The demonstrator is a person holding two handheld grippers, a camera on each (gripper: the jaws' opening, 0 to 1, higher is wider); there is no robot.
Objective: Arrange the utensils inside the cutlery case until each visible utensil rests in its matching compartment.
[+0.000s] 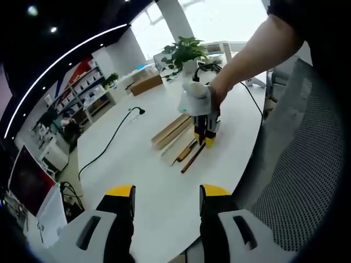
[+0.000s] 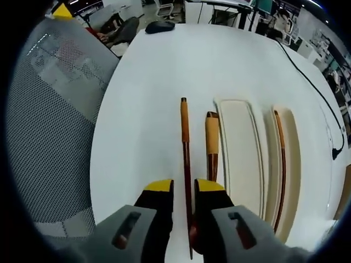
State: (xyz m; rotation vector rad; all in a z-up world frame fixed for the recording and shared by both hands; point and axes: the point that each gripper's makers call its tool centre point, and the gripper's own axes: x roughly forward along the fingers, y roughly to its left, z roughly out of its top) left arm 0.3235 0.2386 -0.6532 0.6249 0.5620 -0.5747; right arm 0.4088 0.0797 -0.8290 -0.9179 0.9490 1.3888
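In the right gripper view my right gripper [image 2: 185, 189] is shut on a long brown chopstick [image 2: 185, 137] that runs between its jaws and points away over the white table. Just to its right lies a wooden-handled utensil [image 2: 211, 134], its near end hidden behind one jaw. The cream cutlery case [image 2: 239, 148] sits further right; its wide compartment is bare and a second brown chopstick [image 2: 282, 164] rests in the narrow outer one. In the left gripper view my left gripper [image 1: 167, 193] hangs open above the table, well short of the case [image 1: 171, 130], the loose utensils [image 1: 192, 153] and the right gripper [image 1: 206, 131].
A grey mesh chair [image 2: 55, 104] stands at the table's edge, and is also in the left gripper view as the chair [image 1: 307, 159]. On the table are a black cable [image 1: 109, 142], a potted plant [image 1: 184, 52], a cardboard box [image 1: 146, 84] and a dark mouse [image 2: 160, 26].
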